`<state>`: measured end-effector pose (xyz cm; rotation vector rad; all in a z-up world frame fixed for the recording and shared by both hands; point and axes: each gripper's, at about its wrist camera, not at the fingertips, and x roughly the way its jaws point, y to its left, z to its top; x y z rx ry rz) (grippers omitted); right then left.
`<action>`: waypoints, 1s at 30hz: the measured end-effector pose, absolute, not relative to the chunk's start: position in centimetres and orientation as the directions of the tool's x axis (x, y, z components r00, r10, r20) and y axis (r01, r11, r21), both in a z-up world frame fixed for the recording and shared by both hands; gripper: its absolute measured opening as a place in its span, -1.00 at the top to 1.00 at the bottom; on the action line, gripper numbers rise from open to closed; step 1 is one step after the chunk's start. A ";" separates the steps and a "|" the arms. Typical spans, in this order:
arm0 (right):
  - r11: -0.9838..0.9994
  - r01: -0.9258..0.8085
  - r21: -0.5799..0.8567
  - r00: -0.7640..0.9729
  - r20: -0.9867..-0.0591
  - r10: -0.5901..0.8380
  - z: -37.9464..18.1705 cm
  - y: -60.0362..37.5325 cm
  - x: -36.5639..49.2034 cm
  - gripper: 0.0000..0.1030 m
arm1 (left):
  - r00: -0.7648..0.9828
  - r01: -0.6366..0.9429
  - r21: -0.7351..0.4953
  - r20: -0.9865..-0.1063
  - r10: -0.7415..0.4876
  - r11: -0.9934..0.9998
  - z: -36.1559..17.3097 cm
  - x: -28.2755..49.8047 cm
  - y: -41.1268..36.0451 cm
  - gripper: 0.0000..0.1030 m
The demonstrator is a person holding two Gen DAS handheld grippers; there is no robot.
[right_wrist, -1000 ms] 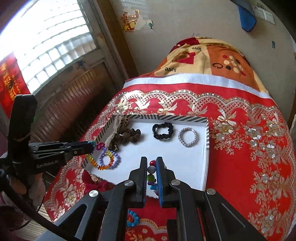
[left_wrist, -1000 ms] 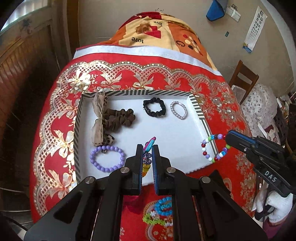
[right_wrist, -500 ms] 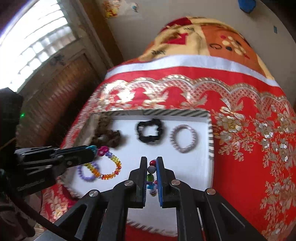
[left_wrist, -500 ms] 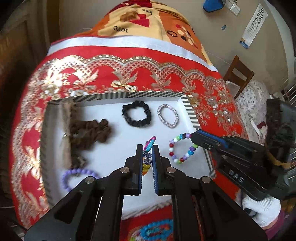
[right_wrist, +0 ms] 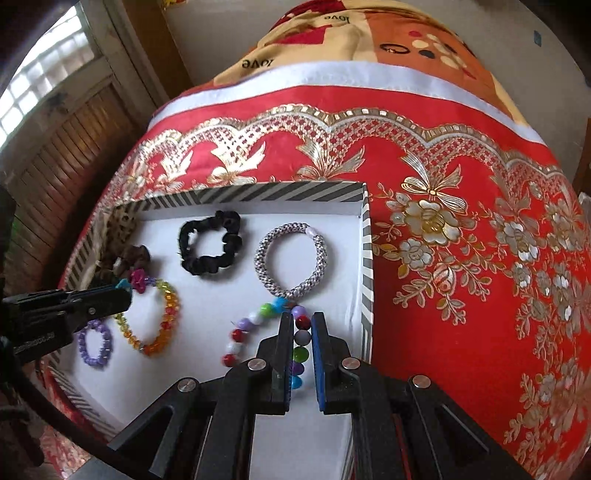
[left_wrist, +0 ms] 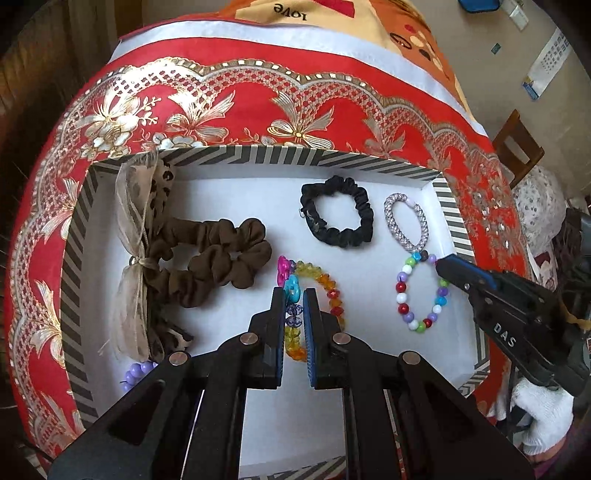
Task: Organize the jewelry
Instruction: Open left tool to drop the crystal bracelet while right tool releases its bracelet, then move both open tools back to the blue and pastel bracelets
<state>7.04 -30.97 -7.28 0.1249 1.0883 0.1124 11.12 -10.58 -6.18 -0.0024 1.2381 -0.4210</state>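
Observation:
A white tray (left_wrist: 450,206) with a striped rim (right_wrist: 280,194) lies on the red tablecloth. My left gripper (left_wrist: 294,297) is shut on a rainbow crystal bracelet (left_wrist: 325,284), which hangs low over the tray's middle beside the brown scrunchie (left_wrist: 218,266); from the right wrist view that bracelet (right_wrist: 168,314) dangles from the left gripper (right_wrist: 123,291). My right gripper (right_wrist: 303,325) is shut on a multicoloured round-bead bracelet (right_wrist: 255,321), just inside the tray's right side. In the left wrist view the bead bracelet (left_wrist: 406,291) hangs from the right gripper (left_wrist: 437,263) below a silver braided band (left_wrist: 406,225).
The tray also holds a black scrunchie (left_wrist: 338,216), a leopard-print bow (left_wrist: 136,254) and a purple bead bracelet (right_wrist: 94,343). A patterned blanket (right_wrist: 369,33) lies beyond the cloth, a wooden chair (left_wrist: 521,147) stands at the right, and a gloved hand (left_wrist: 539,410) holds the right gripper.
Both grippers came down and forward over the tray, each still carrying its bracelet. The bead bracelet moved from outside the tray's right rim to inside it.

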 end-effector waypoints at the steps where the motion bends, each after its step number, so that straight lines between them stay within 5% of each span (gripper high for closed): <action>1: 0.989 -0.025 0.148 0.459 -0.877 0.143 -7.3 -31.1 7.1 0.84 | 0.263 0.310 -0.226 -0.913 -0.312 0.924 -6.2 11.1 -10.6 0.85; 3: 0.990 -0.014 0.141 0.457 -0.879 0.132 -7.2 -31.2 7.2 0.84 | 0.273 0.310 -0.230 -0.908 -0.318 0.923 -6.1 11.1 -10.6 0.80; 7: 0.985 -0.017 0.171 0.475 -0.866 0.158 -6.4 -31.4 6.5 0.70 | 0.289 0.301 -0.244 -0.898 -0.332 0.922 -5.6 10.9 -10.4 0.31; 10: 0.982 -0.025 0.185 0.487 -0.856 0.174 -5.6 -31.1 5.6 0.44 | 0.310 0.306 -0.230 -0.894 -0.325 0.924 -4.9 10.4 -10.3 0.30; 30: 0.968 -0.077 0.240 0.577 -0.781 0.239 0.3 -28.1 -4.0 0.30 | 0.471 0.319 -0.091 -0.849 -0.241 0.943 0.7 1.7 -8.7 0.30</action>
